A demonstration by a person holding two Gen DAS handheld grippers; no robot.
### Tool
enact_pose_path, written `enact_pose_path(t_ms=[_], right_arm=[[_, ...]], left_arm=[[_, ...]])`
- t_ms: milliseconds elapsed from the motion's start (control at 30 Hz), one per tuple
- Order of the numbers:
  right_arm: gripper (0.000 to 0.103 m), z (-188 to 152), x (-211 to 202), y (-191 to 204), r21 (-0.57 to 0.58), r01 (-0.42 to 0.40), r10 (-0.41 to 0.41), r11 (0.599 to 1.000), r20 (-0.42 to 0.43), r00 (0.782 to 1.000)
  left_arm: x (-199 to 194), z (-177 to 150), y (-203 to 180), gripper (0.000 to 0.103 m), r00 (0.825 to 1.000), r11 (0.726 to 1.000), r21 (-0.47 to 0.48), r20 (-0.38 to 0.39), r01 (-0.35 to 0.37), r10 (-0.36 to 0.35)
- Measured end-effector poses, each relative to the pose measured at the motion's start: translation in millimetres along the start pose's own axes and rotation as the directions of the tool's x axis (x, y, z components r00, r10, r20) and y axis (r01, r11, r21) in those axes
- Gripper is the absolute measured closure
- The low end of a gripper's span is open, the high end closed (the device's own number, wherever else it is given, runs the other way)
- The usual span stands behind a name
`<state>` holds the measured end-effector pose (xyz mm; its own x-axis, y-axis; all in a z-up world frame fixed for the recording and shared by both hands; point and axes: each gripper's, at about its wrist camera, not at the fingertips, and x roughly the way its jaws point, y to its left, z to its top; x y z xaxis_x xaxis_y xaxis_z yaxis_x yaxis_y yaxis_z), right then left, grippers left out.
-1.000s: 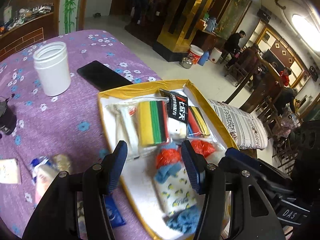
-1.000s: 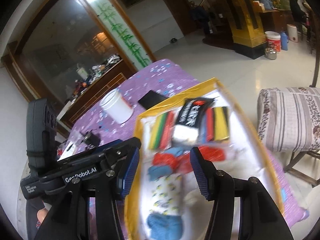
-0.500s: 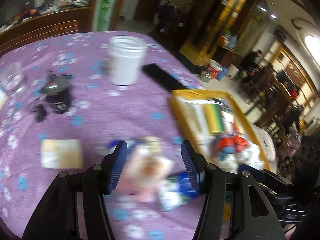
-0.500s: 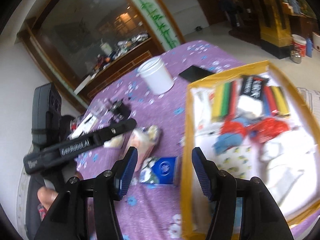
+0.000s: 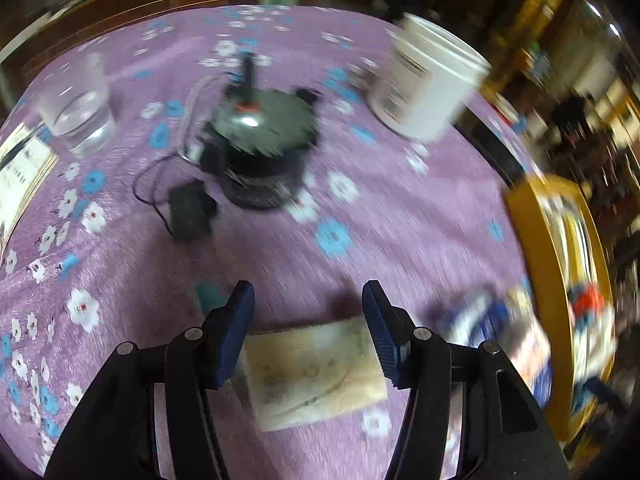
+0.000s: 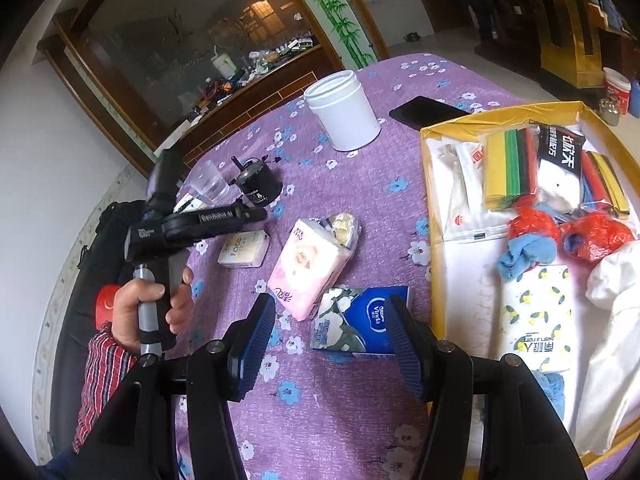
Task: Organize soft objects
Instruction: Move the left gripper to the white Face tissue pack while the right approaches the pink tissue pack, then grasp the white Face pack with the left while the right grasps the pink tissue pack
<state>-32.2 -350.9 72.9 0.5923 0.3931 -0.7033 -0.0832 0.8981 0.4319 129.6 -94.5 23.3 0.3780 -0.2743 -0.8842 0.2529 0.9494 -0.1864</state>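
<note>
My left gripper (image 5: 306, 336) is open, just above a cream tissue pack (image 5: 316, 372) that lies between its fingers on the purple cloth; the view is blurred. That pack also shows in the right wrist view (image 6: 243, 249), under the left gripper (image 6: 256, 213). My right gripper (image 6: 330, 352) is open and empty, straddling a blue Vinda tissue pack (image 6: 362, 320). A pink tissue pack (image 6: 310, 268) lies beside it. The gold-rimmed box (image 6: 434, 248) at the right holds socks, cloths and other tissue packs.
A white jar (image 6: 344, 110), a black phone (image 6: 426, 112), a clear glass (image 5: 76, 104) and a black round device with a cable (image 5: 264, 148) stand on the flowered purple table. A small wrapped packet (image 6: 340, 226) lies by the pink pack.
My left gripper has swung left from over the box to the cream tissue pack. My right gripper has also left the box and now hovers over the blue pack.
</note>
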Motion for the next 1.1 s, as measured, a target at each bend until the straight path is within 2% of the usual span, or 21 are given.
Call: enact_pose_path(t_ms=[100, 200, 233, 267, 333, 400, 500, 633, 733, 833, 933, 967, 1000, 1100], right_arm=[[0.043, 1.7, 4.0, -0.8, 0.001, 0.001, -0.001, 1.0, -0.01, 1.0], [0.042, 4.4, 10.2, -1.6, 0.007, 0.002, -0.002, 1.0, -0.019, 1.0], [0.041, 5.7, 14.3, -1.1, 0.011, -0.001, 0.001, 1.0, -0.023, 1.0], [0.04, 6.1, 16.9, -0.6, 0.015, -0.004, 0.004, 1.0, -0.026, 1.0], [0.04, 6.8, 23.9, 2.0, 0.024, -0.013, 0.014, 1.0, -0.037, 0.999], [0.04, 6.8, 28.8, 4.7, 0.024, -0.013, 0.014, 1.0, -0.044, 0.999], [0.04, 11.2, 37.1, 9.9, 0.018, 0.008, -0.007, 1.0, -0.041, 0.999], [0.037, 26.3, 57.0, 13.6, 0.01, 0.075, -0.075, 0.997, -0.024, 0.997], [0.037, 31.9, 78.2, 17.0, -0.011, 0.111, -0.111, 0.994, -0.034, 0.993], [0.037, 25.6, 90.7, 30.8, -0.051, 0.048, -0.052, 0.998, -0.078, 0.996], [0.038, 17.4, 92.5, 51.6, -0.081, -0.154, 0.145, 0.985, -0.112, 0.983], [0.038, 16.6, 90.8, 53.8, -0.081, -0.173, 0.163, 0.982, -0.109, 0.98], [0.038, 16.4, 89.0, 55.5, -0.086, -0.164, 0.155, 0.983, -0.103, 0.982], [0.036, 15.9, 83.3, 59.6, -0.126, -0.07, 0.062, 0.99, -0.069, 0.996]], left_arm=[[-12.0, -23.2, -10.8, 0.049, 0.999, 0.997, 0.07, -0.044, 0.031, -0.028], [-23.4, -51.2, -25.0, 0.049, 0.998, 0.987, 0.16, -0.056, -0.001, 0.01], [-27.5, -61.6, -28.8, 0.047, 0.998, 0.981, 0.192, -0.053, -0.006, 0.016], [-30.0, -70.8, -33.5, 0.039, 0.998, 0.974, 0.226, -0.05, -0.014, 0.026], [-32.7, -87.6, -41.7, 0.029, 0.997, 0.956, 0.29, -0.037, -0.049, 0.062], [-33.6, -102.8, -46.0, 0.029, 0.996, 0.938, 0.339, -0.021, -0.075, 0.087], [-38.1, -113.0, -40.8, 0.029, 0.997, 0.942, 0.328, -0.007, -0.071, 0.077], [-52.9, -113.4, -19.3, 0.029, 0.996, 0.963, 0.256, 0.034, -0.09, 0.084], [-65.0, -111.8, -1.0, 0.029, 0.996, 0.977, 0.201, 0.055, -0.073, 0.063], [-69.6, -112.8, 16.6, 0.029, 0.998, 0.989, 0.142, 0.055, -0.039, 0.032], [-66.9, -114.0, 21.1, 0.029, 0.999, 0.991, 0.128, 0.044, -0.028, 0.022], [-65.9, -115.0, 18.5, 0.029, 0.999, 0.991, 0.134, 0.043, -0.028, 0.023], [-65.9, -117.2, 15.1, 0.029, 0.999, 0.989, 0.143, 0.043, -0.034, 0.028], [-57.5, -115.6, 5.0, 0.029, 0.997, 0.981, 0.181, 0.035, -0.068, 0.062]])
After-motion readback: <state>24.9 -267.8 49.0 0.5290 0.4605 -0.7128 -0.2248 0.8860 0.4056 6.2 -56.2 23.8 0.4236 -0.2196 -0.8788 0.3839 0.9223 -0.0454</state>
